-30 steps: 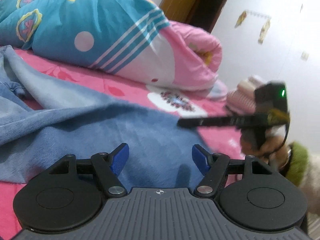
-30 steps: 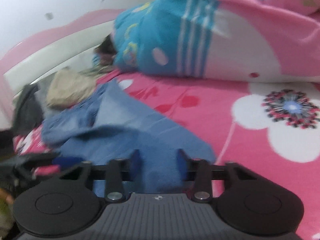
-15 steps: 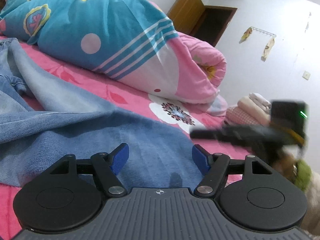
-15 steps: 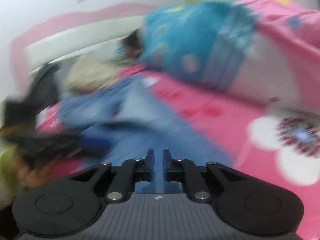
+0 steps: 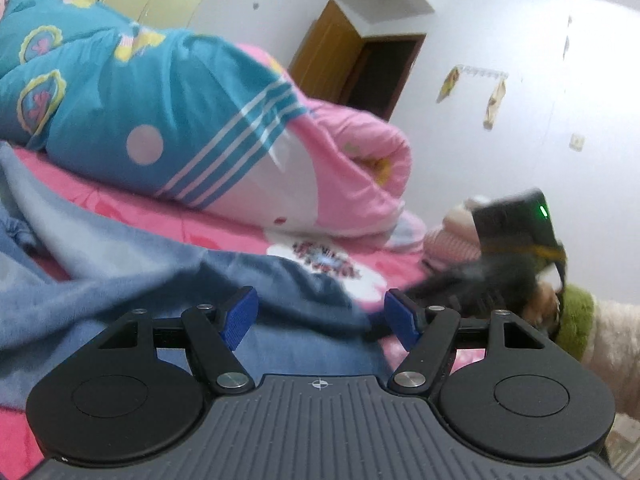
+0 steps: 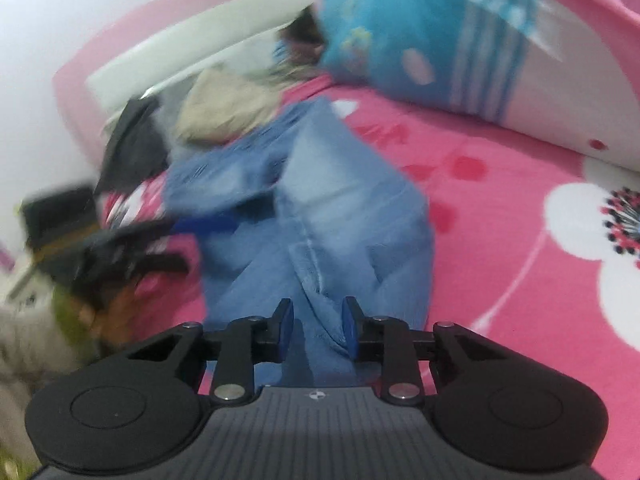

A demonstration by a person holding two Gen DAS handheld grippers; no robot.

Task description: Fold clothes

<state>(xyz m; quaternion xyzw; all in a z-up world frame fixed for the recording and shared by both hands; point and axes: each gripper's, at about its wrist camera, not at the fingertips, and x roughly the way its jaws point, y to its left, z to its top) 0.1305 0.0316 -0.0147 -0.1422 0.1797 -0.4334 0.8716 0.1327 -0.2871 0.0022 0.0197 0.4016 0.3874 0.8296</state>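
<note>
A blue denim garment (image 5: pixel 160 292) lies crumpled across the pink floral bed sheet (image 6: pixel 520 208). In the left wrist view my left gripper (image 5: pixel 320 316) hovers low over its near part, jaws wide open and pads clear of the cloth. In the right wrist view the denim garment (image 6: pixel 352 208) runs away from me, and a gathered ridge of it fills the narrow gap of my right gripper (image 6: pixel 318 330), whose pads pinch it. The left gripper (image 6: pixel 188 242) shows blurred at the left, over the garment's far edge.
A rolled teal and pink quilt (image 5: pixel 160 120) lies along the back of the bed. A folded pink and white stack (image 5: pixel 456 232) sits at the bed's far right. A beige garment (image 6: pixel 224 116) and a dark one (image 6: pixel 132 144) lie by the headboard. A green cuff (image 5: pixel 576 312) shows at the right hand.
My right gripper's jaws narrowed onto the denim ridge, then widened a little, and its view swung and tilted. Seen from the left wrist, the right gripper dropped toward the denim's edge.
</note>
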